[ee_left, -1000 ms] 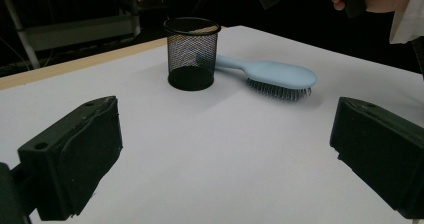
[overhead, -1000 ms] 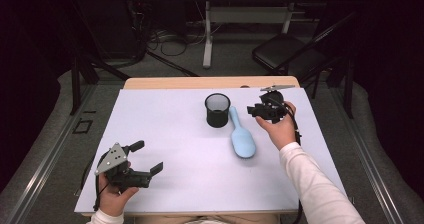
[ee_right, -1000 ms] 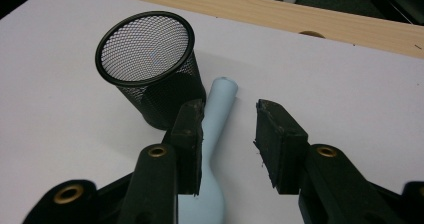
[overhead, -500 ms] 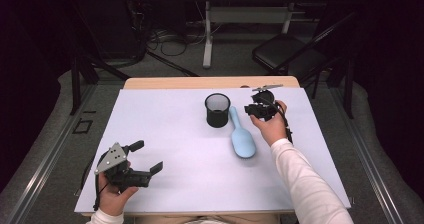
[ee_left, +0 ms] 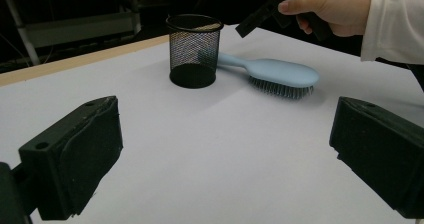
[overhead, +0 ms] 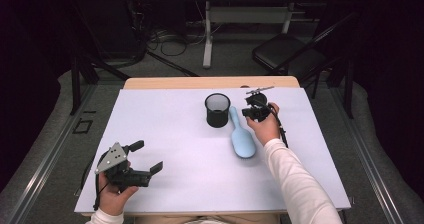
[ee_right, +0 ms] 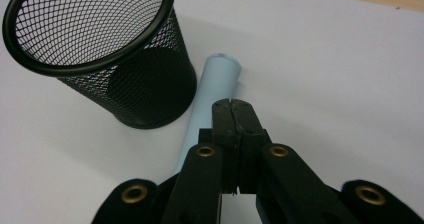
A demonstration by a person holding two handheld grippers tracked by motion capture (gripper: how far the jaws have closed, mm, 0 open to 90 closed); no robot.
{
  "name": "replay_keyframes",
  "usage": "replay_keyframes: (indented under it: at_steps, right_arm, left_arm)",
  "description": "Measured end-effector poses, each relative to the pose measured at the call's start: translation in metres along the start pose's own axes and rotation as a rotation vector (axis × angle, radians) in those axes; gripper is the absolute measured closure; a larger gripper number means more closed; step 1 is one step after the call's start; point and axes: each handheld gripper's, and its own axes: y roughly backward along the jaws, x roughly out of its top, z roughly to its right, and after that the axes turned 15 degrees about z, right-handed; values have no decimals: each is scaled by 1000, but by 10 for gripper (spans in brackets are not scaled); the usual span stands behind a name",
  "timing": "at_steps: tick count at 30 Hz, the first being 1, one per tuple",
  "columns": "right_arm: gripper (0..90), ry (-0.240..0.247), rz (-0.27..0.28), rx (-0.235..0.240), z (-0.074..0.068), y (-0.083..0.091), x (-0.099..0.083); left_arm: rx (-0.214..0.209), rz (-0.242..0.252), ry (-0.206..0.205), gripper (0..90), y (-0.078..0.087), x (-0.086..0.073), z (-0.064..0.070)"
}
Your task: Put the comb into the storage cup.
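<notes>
The brush (overhead: 241,137) lies flat right of the desk's (overhead: 165,119) centre, wide bare sheet around it. Smooth pale-blue plastic, its round handle end touches a black mesh cup (overhead: 217,110). The right hand-held gripper (overhead: 250,113) hovers over the handle, jaws pressed together, empty. The left hand-held gripper (overhead: 147,157) gapes near the front-left corner.
</notes>
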Motion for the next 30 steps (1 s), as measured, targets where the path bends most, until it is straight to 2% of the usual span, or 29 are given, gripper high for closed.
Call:
replay_keyframes:
  at_steps: [8,17,22,30]
  right_arm:
    - [900,5,-34,25,-7,-13,-6]
    - [900,-5,-47,43,-15,-22,-12]
    - [900,23,-64,55,-22,-27,-15]
    - [900,23,-74,56,-28,-34,-17]
  left_arm:
    - [2,-1,-1,4,0,0,-1]
    - [5,-4,-2,4,0,-1,-1]
    - [1,-6,0,4,0,-1,-2]
    - [2,-9,-1,4,-1,-1,-2]
